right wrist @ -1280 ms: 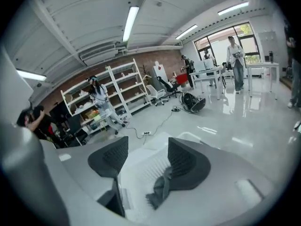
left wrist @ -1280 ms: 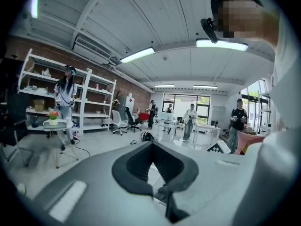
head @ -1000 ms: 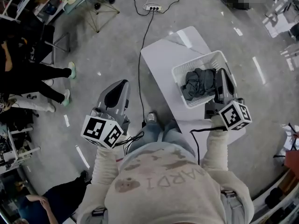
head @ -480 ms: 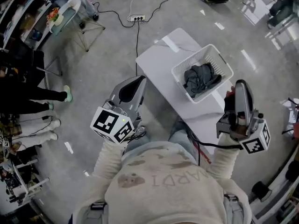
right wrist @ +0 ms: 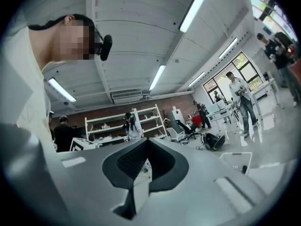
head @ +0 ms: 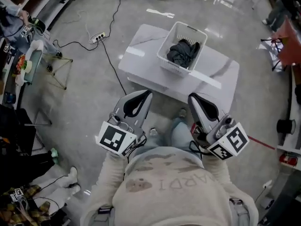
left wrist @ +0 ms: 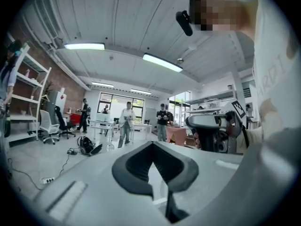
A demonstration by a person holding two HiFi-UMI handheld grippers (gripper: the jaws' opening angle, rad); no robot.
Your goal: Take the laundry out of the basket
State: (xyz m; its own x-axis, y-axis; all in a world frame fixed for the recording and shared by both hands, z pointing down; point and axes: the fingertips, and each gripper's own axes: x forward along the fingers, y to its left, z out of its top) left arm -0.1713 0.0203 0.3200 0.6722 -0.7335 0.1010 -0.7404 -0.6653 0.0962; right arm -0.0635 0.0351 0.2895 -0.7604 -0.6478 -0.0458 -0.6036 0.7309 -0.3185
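Observation:
A white basket (head: 175,70) with dark grey laundry (head: 182,52) in it stands on the white table (head: 141,55) at the top centre of the head view. Both grippers are held close to my body, well short of the table. My left gripper (head: 147,93) has its jaw tips together and holds nothing; its own view shows the same closed tips (left wrist: 153,143). My right gripper (head: 192,97) is also shut and empty, as its tips (right wrist: 146,140) show. The basket (right wrist: 233,160) appears small at the right of the right gripper view.
A power strip (head: 99,36) with cables lies on the grey floor left of the table. A folding stand (head: 56,67) is at the far left, and a red object (head: 289,41) at the right edge. People stand further off in the room (left wrist: 126,121).
My right gripper has come away from beside the basket and now sits in front of my body, empty. The view has swung, so the table now lies straight ahead.

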